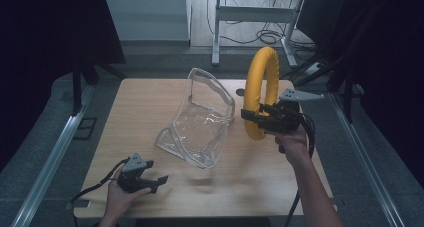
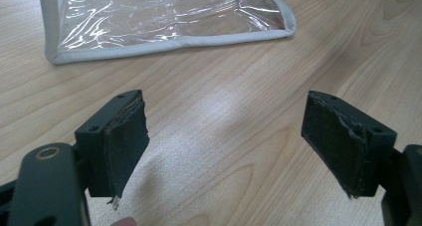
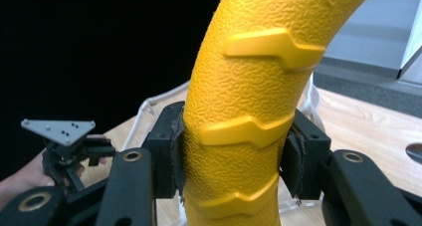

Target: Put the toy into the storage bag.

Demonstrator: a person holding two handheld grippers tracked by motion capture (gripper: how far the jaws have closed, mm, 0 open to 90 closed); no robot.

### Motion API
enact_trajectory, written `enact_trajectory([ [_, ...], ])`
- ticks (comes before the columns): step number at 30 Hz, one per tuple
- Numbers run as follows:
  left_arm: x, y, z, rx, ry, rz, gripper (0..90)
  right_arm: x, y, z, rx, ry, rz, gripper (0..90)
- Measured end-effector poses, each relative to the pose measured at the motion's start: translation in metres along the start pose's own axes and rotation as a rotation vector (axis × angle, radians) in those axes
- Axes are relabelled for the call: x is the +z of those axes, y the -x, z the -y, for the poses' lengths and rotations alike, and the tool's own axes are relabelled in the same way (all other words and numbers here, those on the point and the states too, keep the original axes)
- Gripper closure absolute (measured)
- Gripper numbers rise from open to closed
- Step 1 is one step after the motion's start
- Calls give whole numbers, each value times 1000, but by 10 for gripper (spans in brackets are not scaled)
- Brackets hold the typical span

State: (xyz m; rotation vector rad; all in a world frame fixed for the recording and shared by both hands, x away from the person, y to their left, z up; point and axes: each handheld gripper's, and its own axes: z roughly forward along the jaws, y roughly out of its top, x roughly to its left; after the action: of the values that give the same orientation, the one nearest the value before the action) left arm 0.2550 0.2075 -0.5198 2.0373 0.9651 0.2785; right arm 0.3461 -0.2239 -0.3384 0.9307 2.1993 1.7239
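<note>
While right gripper [image 1: 261, 118] clamped the yellow ring [image 1: 261, 92] upright beside the clear bag [image 1: 200, 119], left gripper [image 1: 150, 179] gaped empty; ring might snag bag's rim.

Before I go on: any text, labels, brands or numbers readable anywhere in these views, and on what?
None can be read.
Yellow ring: raised ribs and pebbled texture, no lettering.
Clear bag: plain plastic with grey trim, no print or label.
Left gripper and right gripper: black jaws and a grey plate with small holes, no markings.
Wooden table: bare grain.
</note>
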Motion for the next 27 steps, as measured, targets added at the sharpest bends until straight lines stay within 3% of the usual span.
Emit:
enact_trajectory([
  [12, 1, 0, 0, -3, -5, 2, 181, -1, -12, -21, -27, 68, -5, 502],
  [27, 0, 1, 0, -6, -1, 8, 181, -6, -39, -61, -89, 150, -42, 501],
])
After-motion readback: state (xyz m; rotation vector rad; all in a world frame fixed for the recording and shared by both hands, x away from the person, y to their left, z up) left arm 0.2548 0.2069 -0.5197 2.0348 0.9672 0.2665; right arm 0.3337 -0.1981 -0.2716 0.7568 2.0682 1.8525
